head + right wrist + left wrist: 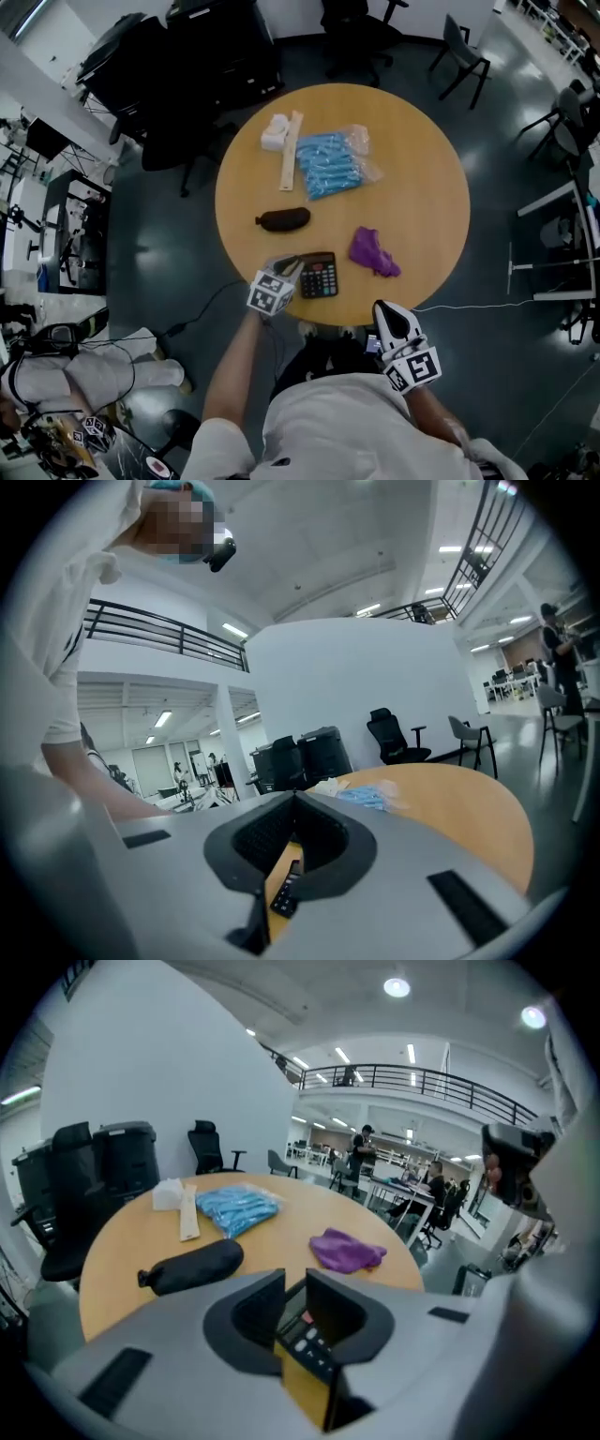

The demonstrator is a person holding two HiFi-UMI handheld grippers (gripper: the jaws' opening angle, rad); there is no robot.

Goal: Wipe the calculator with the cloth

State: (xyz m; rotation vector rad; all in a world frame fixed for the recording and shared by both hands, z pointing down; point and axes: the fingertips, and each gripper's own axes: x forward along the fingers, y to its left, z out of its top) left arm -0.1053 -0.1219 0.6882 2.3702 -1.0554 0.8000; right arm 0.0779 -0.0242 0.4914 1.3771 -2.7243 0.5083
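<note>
Low in the head view, right of centre, right gripper (384, 314), jaws pressed together, empty, short of the table (431, 159). Just above, left gripper (289, 265), jaws slightly apart over the calculator (320, 275), not clamping. Upper right of that, purple cloth (373, 251): probably light, limp; best pinched at a raised fold.

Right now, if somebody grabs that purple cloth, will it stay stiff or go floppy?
Probably floppy: the purple cloth lies crumpled in soft folds on the table, so it would likely droop where pinched. It looks thin and light, so a push would probably bunch or slide it, not roll it.
</note>
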